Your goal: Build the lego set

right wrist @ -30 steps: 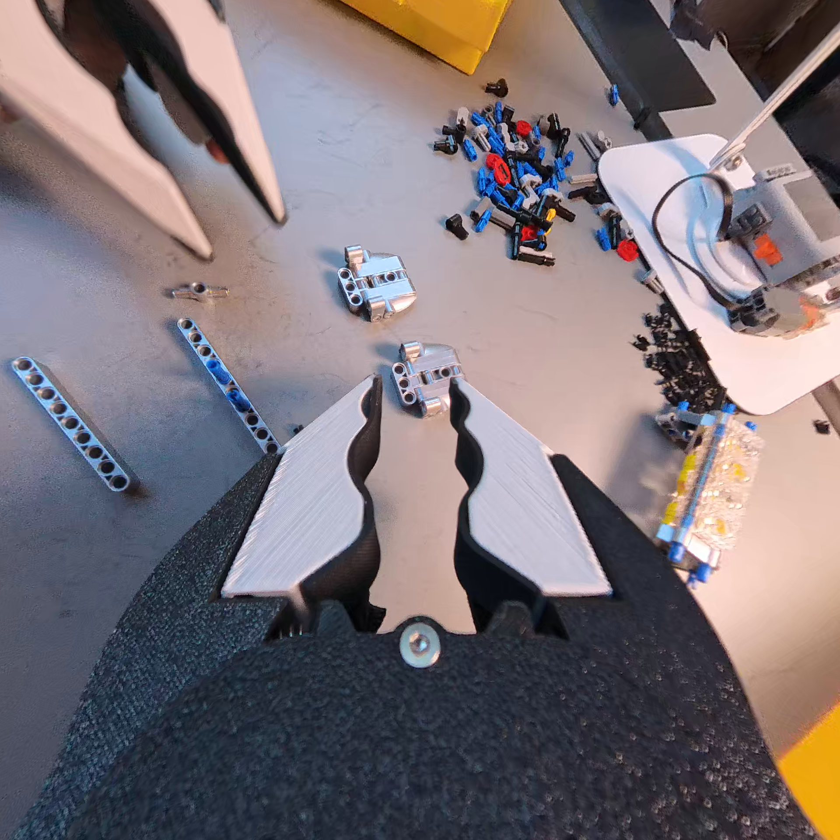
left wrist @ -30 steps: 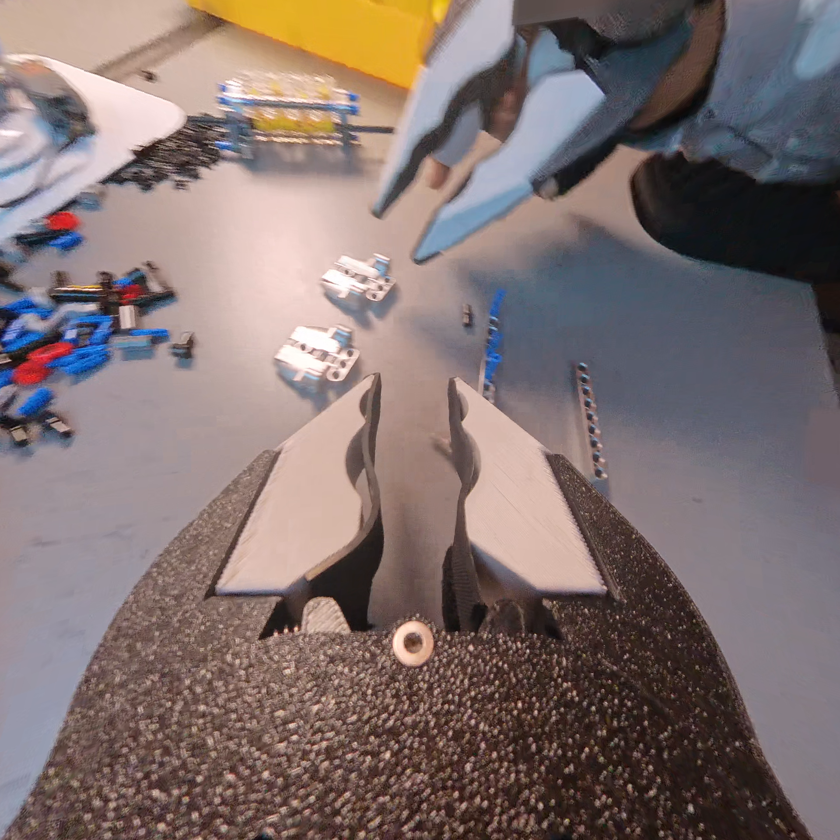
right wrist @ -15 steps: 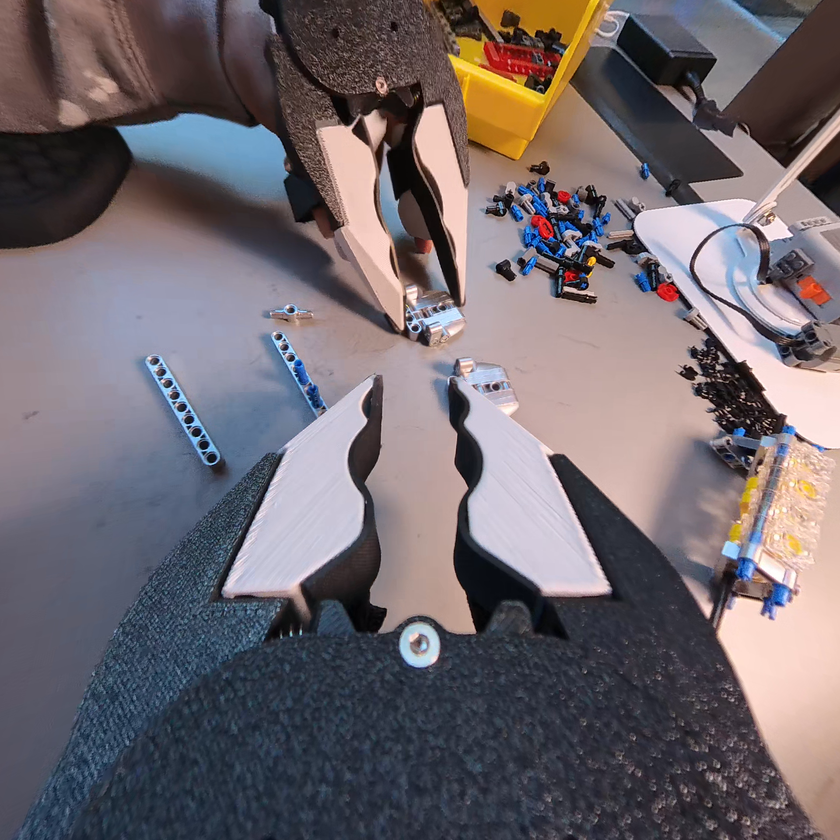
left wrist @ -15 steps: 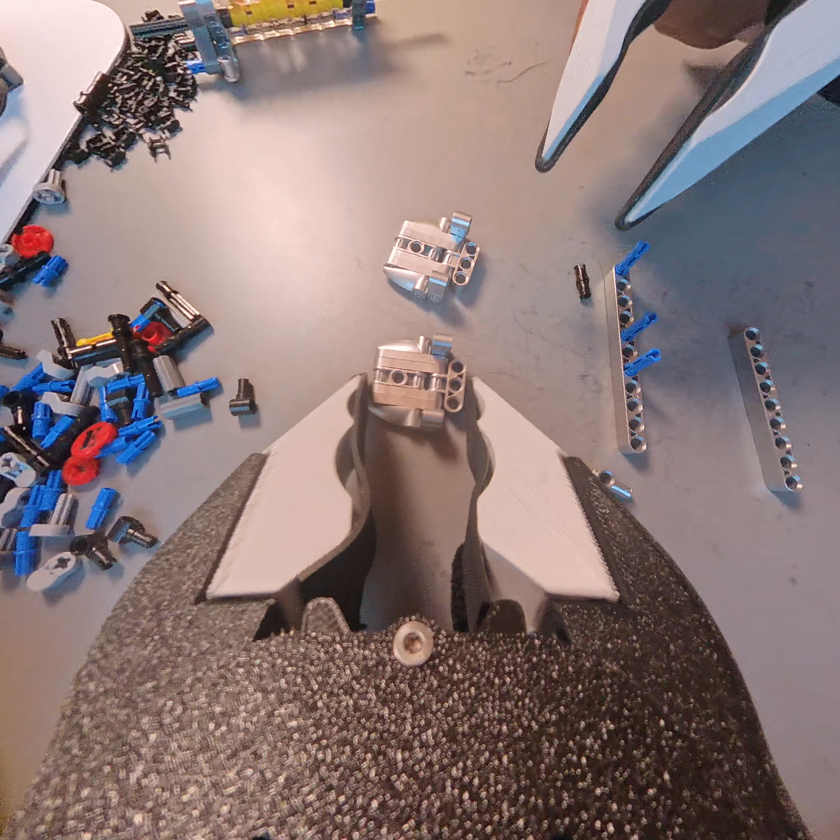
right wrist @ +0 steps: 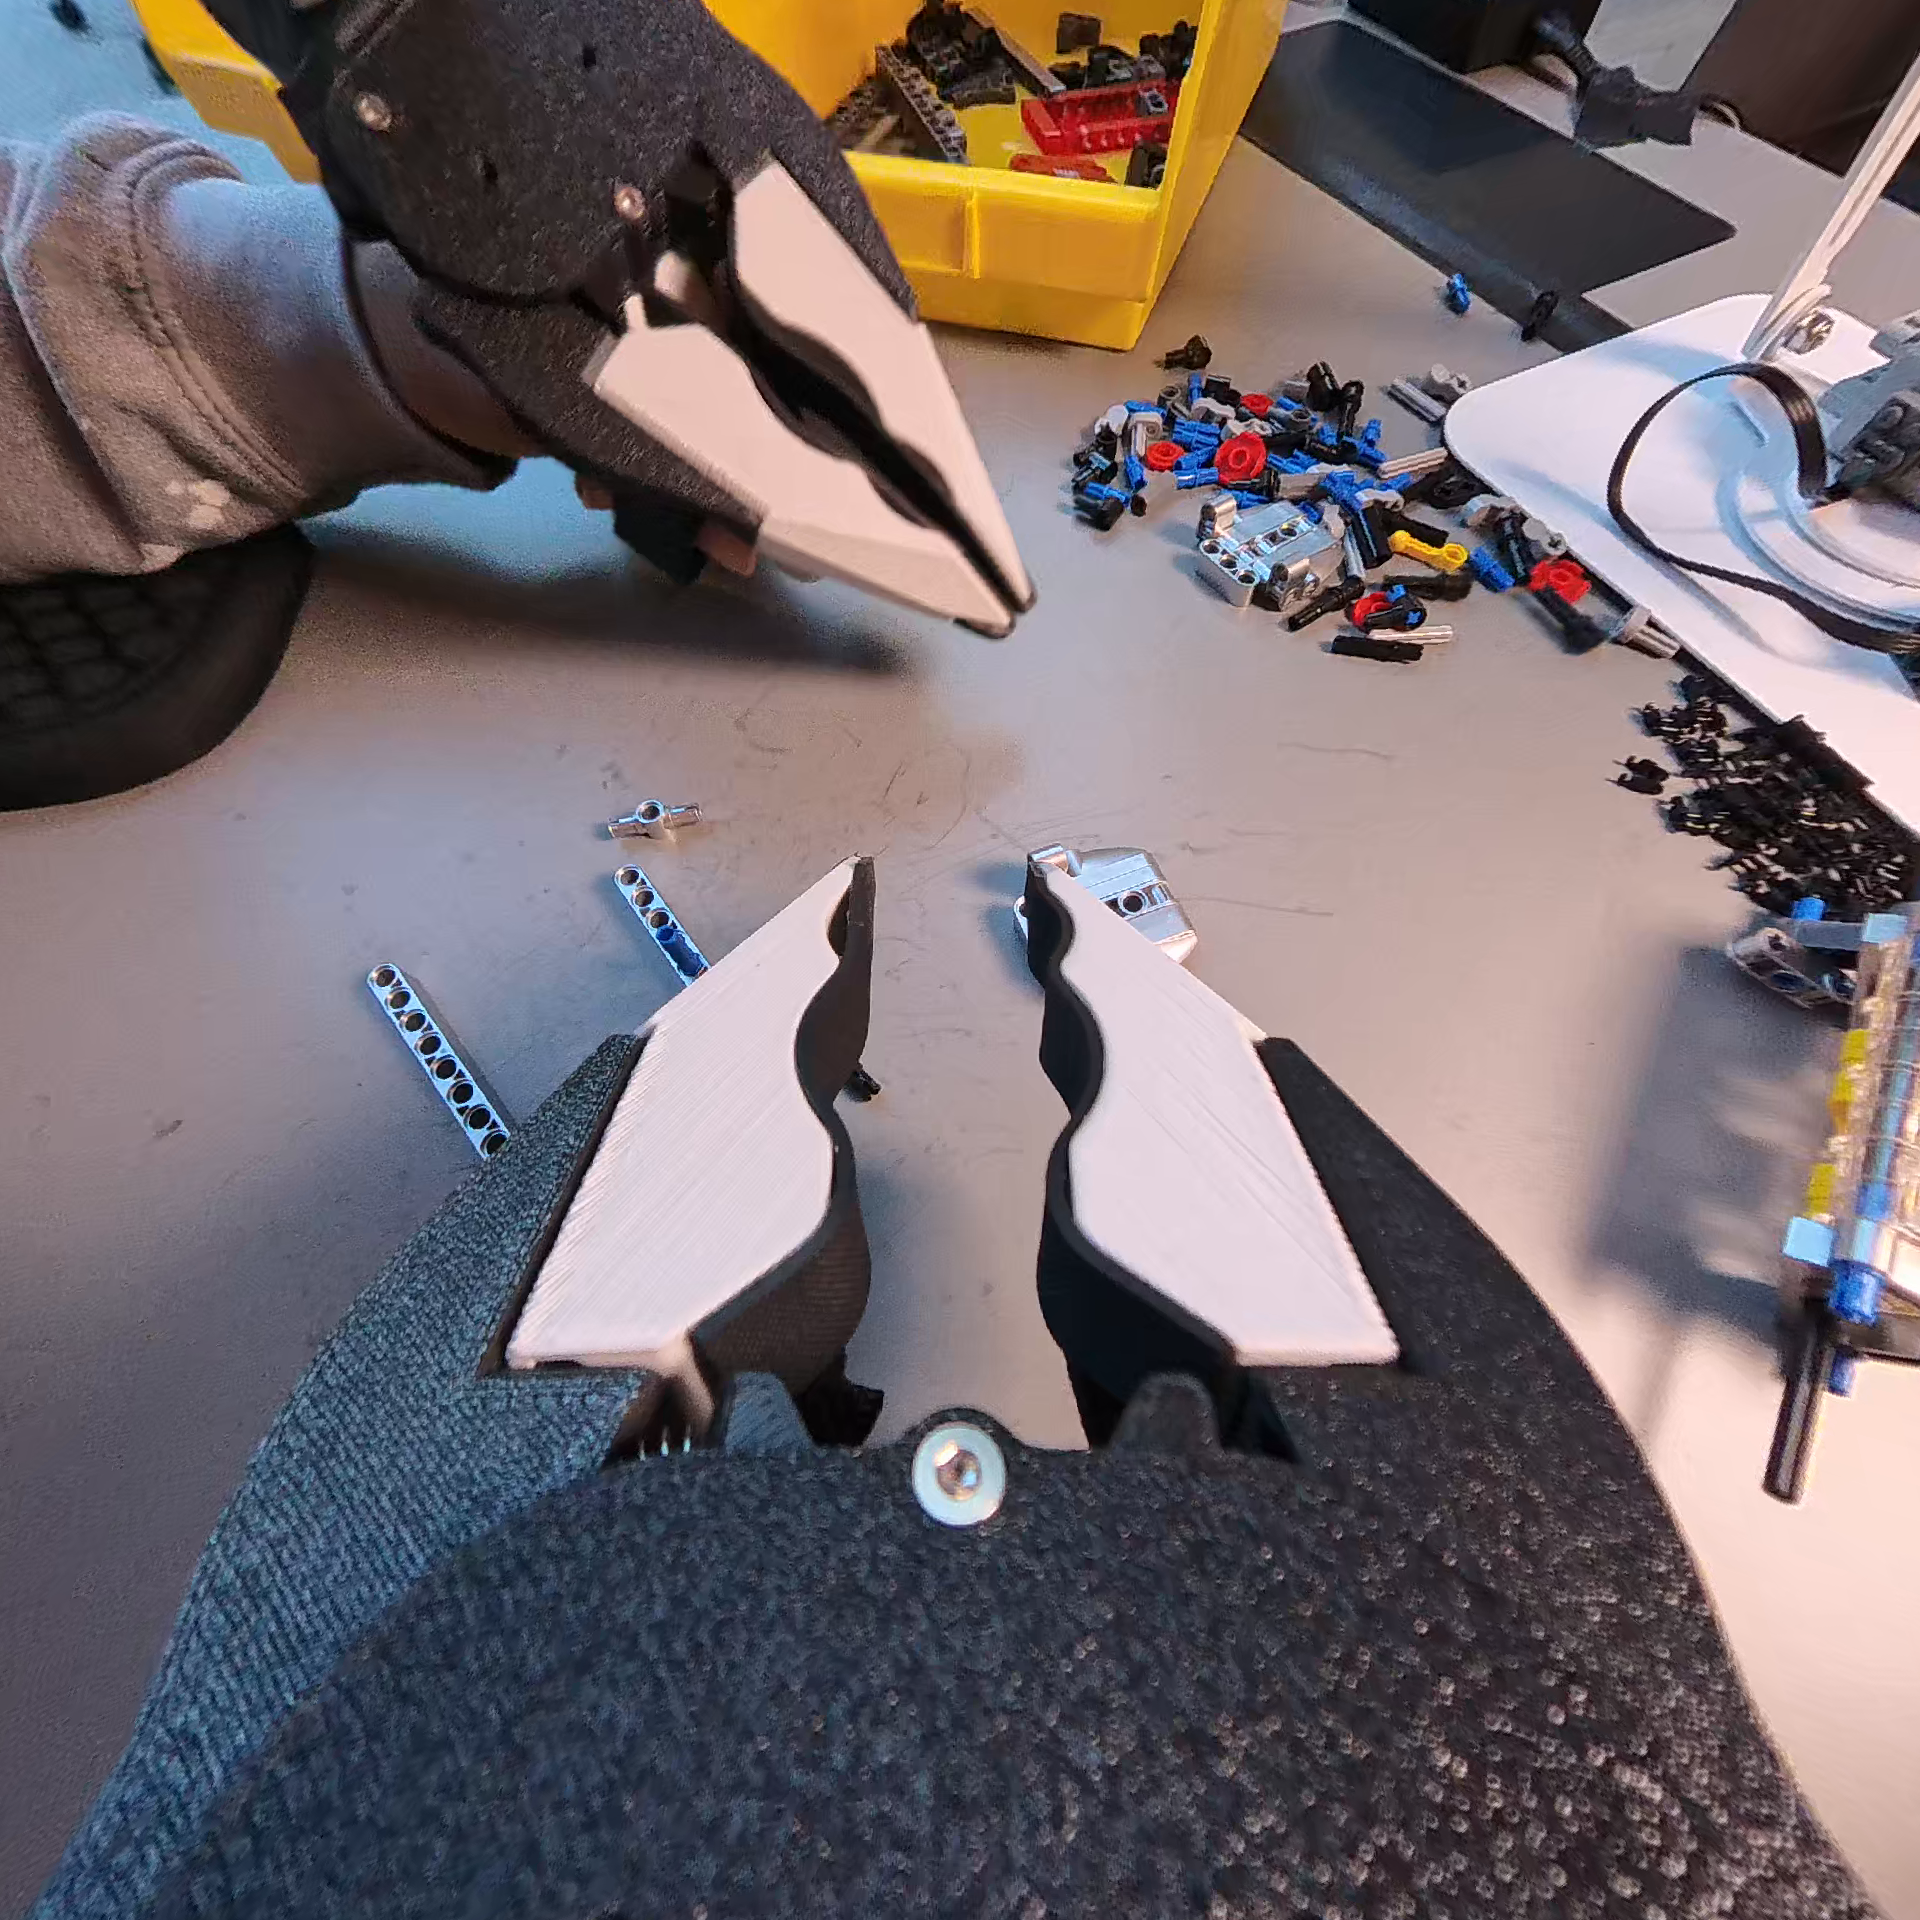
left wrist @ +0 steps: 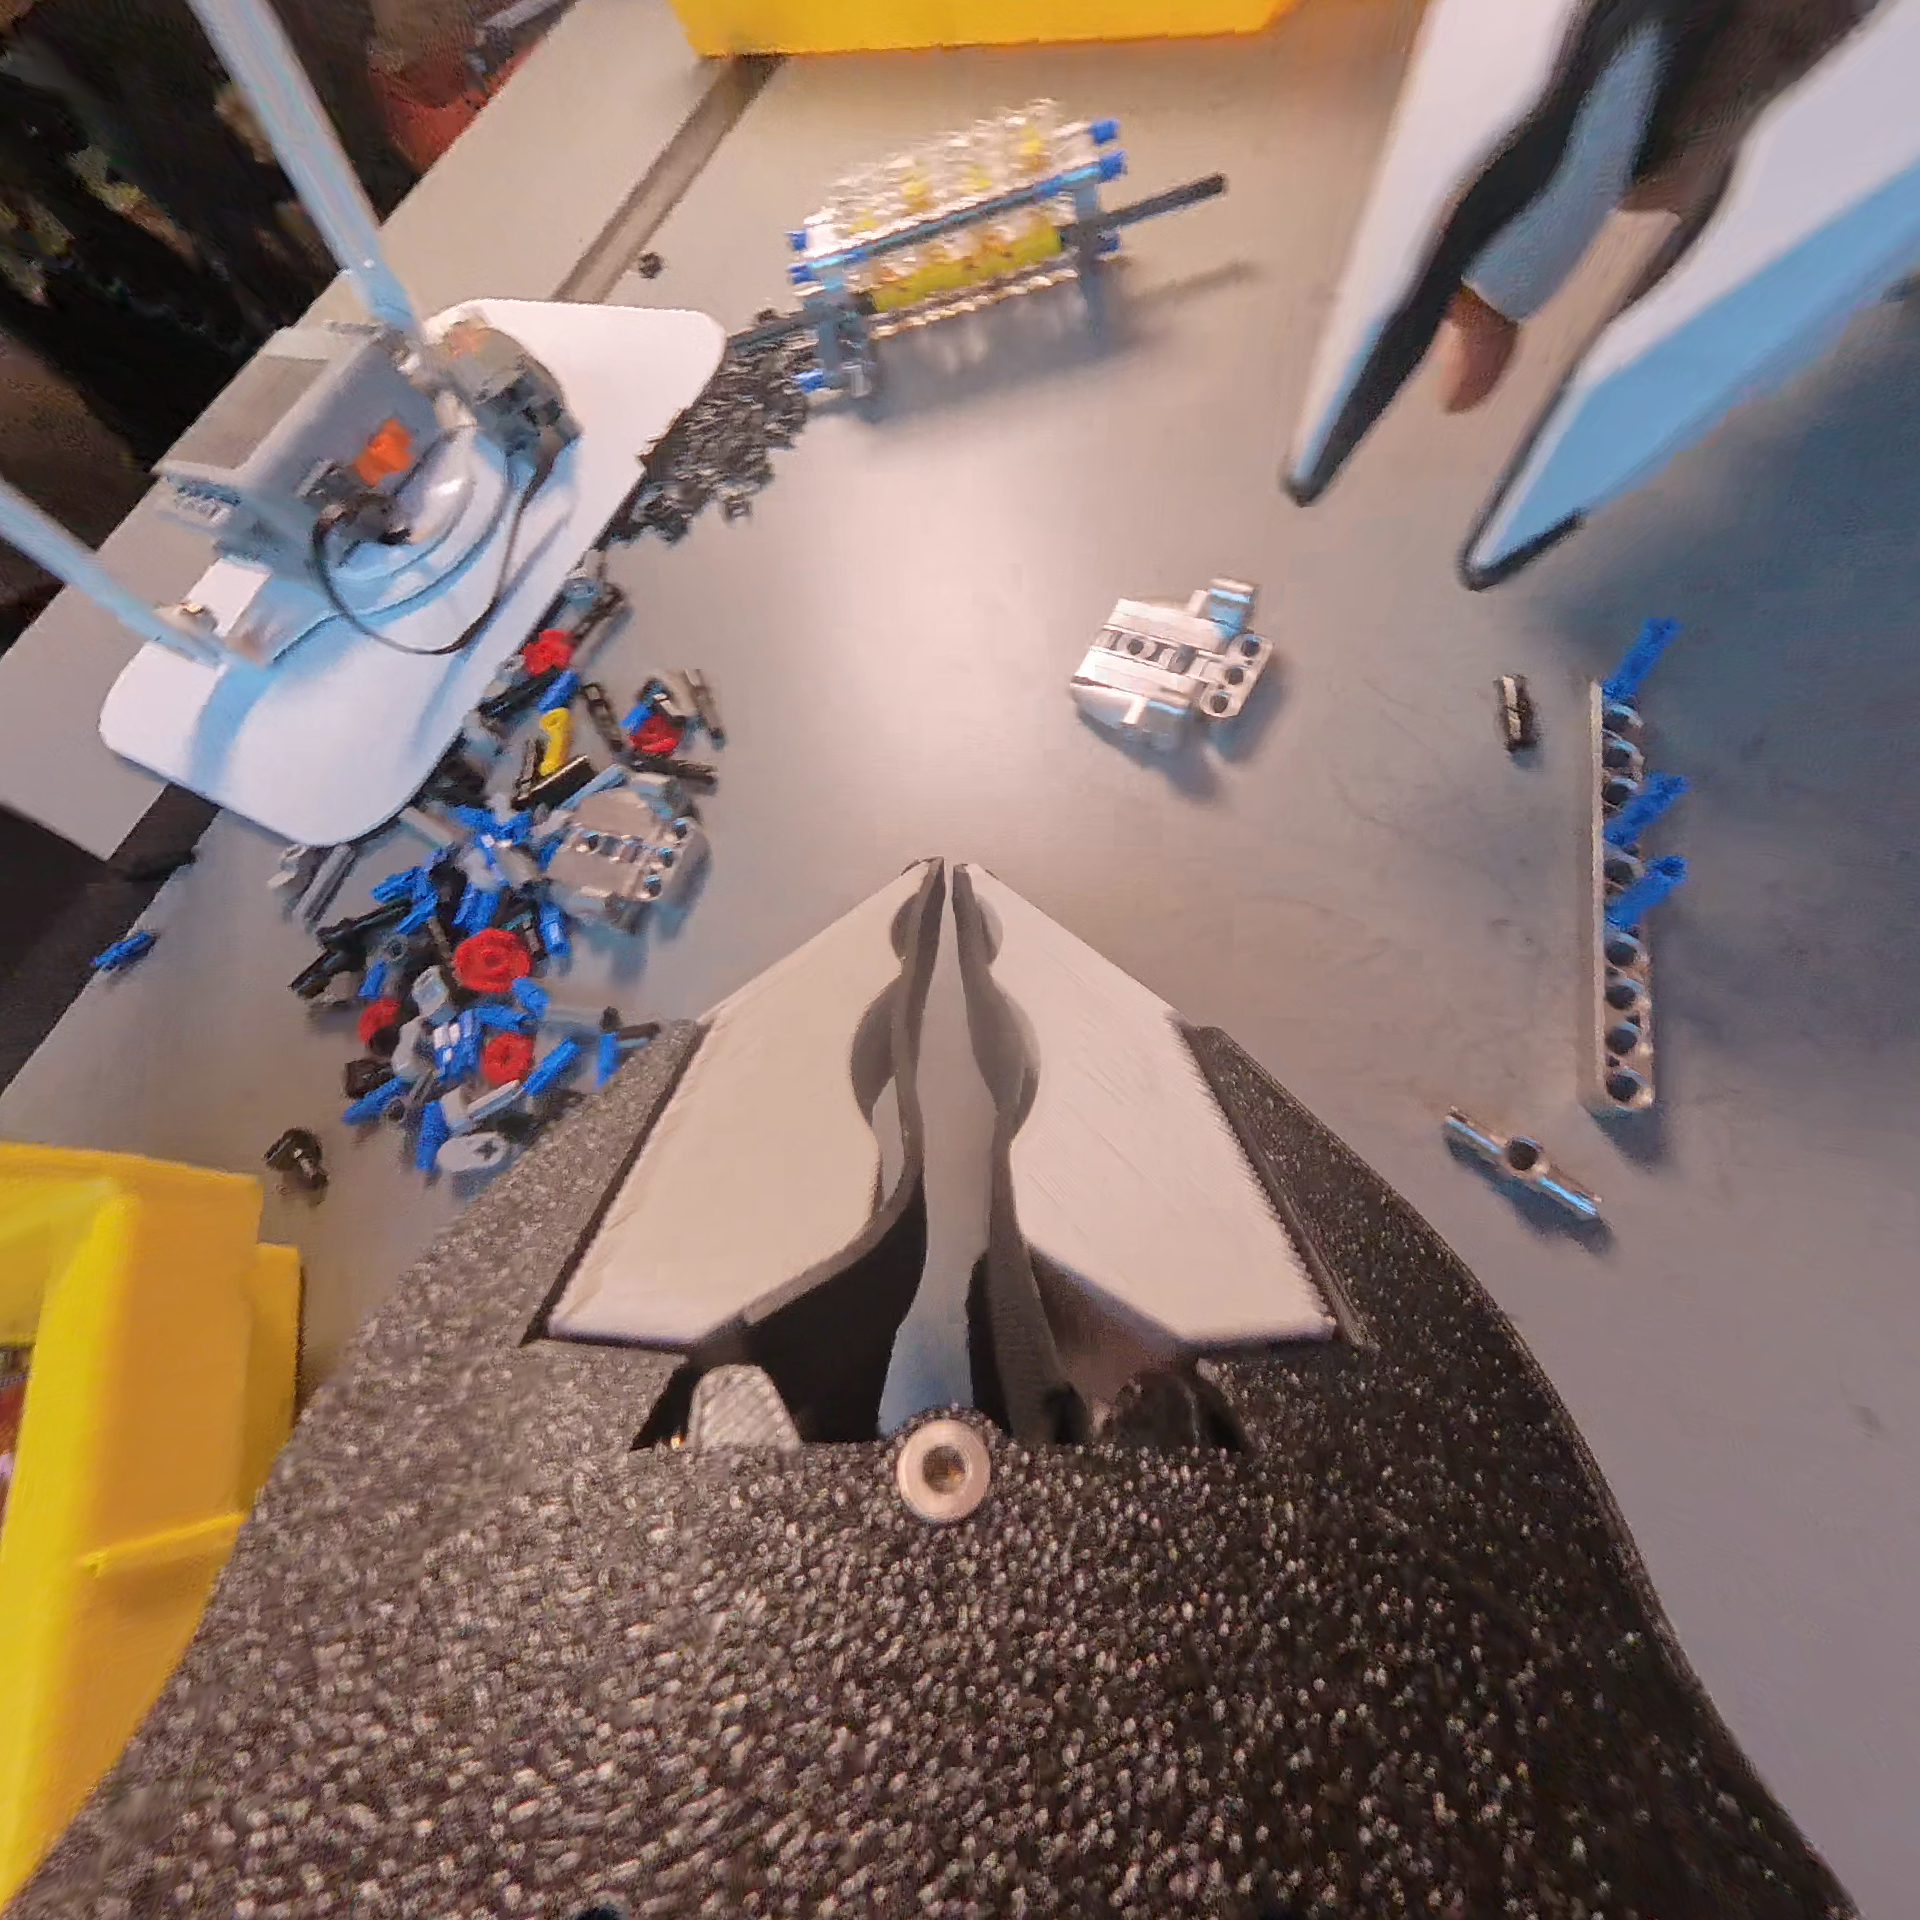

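Note:
My left gripper (left wrist: 948,868) is shut and empty, above the grey table; it also shows in the right wrist view (right wrist: 1006,615). Nearest to it, a grey studded block (left wrist: 623,857) lies in a pile of small blue, red and black parts (left wrist: 468,977), also in the right wrist view (right wrist: 1268,545). My right gripper (right wrist: 948,871) is open and empty, low over the table. A second grey block (right wrist: 1138,899) lies just beyond its right fingertip, outside the jaws, and shows in the left wrist view (left wrist: 1174,665). The right gripper (left wrist: 1387,530) shows there, blurred.
A long grey beam with blue pins (left wrist: 1621,894) (right wrist: 660,925), a bare beam (right wrist: 436,1060) and a small grey connector (right wrist: 655,821) lie nearby. A yellow bin (right wrist: 1039,239), a white base with a motor (left wrist: 416,582), black pins (right wrist: 1787,800) and a clear-yellow assembly (left wrist: 956,239) ring the area. About 9 cm separates my left fingertips from my right. My left tips are roughly 9 cm from the grey studded block (left wrist: 623,857). It turns up in the right wrist view (right wrist: 1254,543) as well.
Half a second ago my left gripper was open around a grey block. That block now lies in the parts pile and the left gripper is shut, empty and raised. The right gripper stayed open.

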Demonstrator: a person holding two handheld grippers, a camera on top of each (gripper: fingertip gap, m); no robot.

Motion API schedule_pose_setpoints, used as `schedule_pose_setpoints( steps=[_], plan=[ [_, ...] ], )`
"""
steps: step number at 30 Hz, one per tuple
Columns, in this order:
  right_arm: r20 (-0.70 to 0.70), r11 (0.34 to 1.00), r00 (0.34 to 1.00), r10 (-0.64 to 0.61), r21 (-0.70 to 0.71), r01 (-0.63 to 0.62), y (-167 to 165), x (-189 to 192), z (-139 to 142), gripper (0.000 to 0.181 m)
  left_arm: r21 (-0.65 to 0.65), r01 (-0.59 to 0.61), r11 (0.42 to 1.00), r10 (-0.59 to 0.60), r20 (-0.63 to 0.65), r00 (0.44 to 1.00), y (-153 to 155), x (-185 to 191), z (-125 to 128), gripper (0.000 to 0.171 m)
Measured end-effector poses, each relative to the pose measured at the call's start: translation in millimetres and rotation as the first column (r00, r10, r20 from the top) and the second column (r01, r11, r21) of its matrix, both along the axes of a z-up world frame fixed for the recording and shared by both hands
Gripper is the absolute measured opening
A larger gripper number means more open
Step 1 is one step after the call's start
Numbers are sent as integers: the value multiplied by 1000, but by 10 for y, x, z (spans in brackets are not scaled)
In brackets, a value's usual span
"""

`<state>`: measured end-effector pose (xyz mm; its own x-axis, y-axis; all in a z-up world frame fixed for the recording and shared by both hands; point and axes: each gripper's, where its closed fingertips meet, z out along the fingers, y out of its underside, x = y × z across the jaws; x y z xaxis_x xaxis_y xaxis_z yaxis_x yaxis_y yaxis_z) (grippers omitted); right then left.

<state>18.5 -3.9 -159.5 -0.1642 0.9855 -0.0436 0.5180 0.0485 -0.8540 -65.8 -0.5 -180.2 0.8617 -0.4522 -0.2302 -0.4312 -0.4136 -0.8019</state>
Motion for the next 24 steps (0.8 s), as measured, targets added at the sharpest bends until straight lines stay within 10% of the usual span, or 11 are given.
schedule_pose_setpoints(
  steps=[7, 14, 24],
  plan=[
    [-54, 1000, 998, -11, -12, 10, 23, -12, 69, 27, -43, -201, 979, 202, 6, 979, 427, -590, 10, 24],
    [-76, 1000, 997, -6, -14, 5, 48, 76, 75, 26, -213, -131, 968, 119, -68, 991, 507, -653, -245, 19],
    [-104, 999, 995, -1, -35, -2, -13, 72, 125, 25, -19, -56, 998, 51, -200, 978, 390, -304, -38, 5]
  ],
)
